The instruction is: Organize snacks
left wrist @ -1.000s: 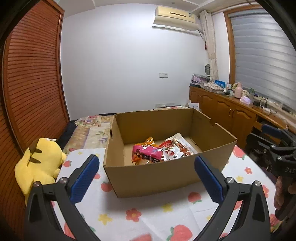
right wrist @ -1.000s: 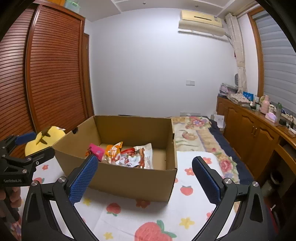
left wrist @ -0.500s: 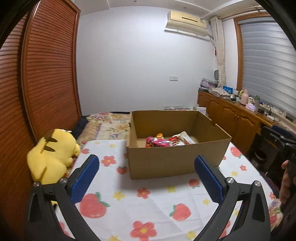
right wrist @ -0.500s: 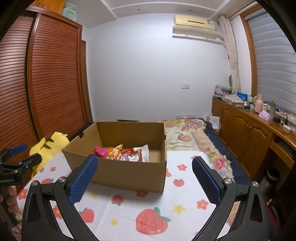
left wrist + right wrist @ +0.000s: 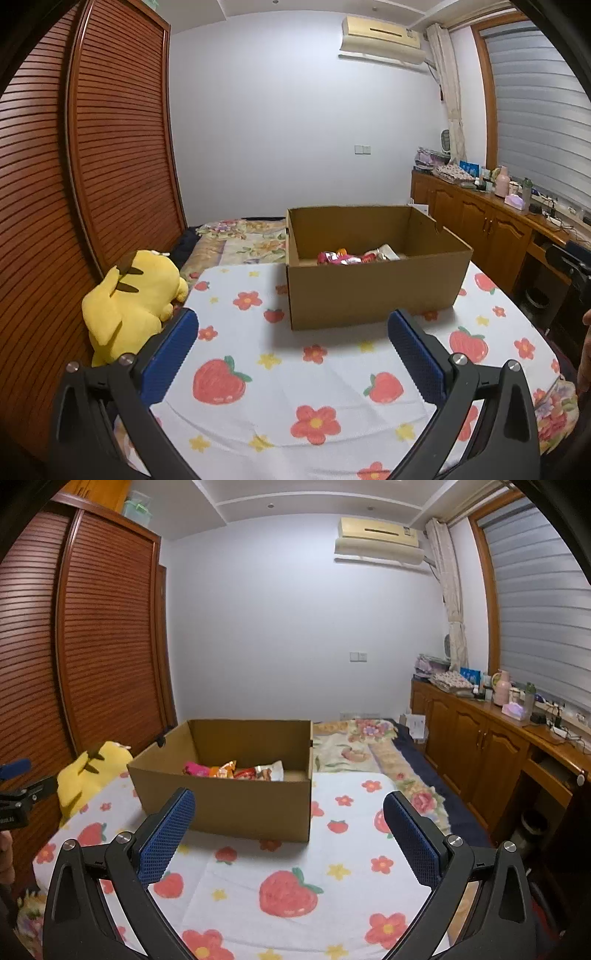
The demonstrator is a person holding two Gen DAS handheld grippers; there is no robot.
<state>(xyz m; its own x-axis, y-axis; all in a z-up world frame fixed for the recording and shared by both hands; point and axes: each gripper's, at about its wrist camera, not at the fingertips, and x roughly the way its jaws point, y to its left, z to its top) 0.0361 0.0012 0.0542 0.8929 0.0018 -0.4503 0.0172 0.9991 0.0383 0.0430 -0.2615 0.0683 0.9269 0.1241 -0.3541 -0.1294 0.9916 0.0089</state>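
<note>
An open cardboard box (image 5: 369, 291) stands on a table with a strawberry-and-flower cloth (image 5: 295, 373). Several snack packets (image 5: 351, 257), pink, orange and white, lie inside it; they also show in the right wrist view (image 5: 236, 771), in the same box (image 5: 229, 808). My left gripper (image 5: 293, 347) is open and empty, well back from the box and above the cloth. My right gripper (image 5: 288, 827) is open and empty, also back from the box. The right gripper's edge shows at the far right of the left wrist view (image 5: 570, 258).
A yellow plush toy (image 5: 129, 299) lies at the table's left edge by the slatted wooden wardrobe (image 5: 74, 184). A bed with a floral cover (image 5: 354, 742) lies behind the table. A wooden cabinet (image 5: 480, 738) with bottles runs along the right wall.
Both grippers have pulled back and up away from the box, which now looks smaller and farther. Both stay open and empty. The box and snacks have not moved.
</note>
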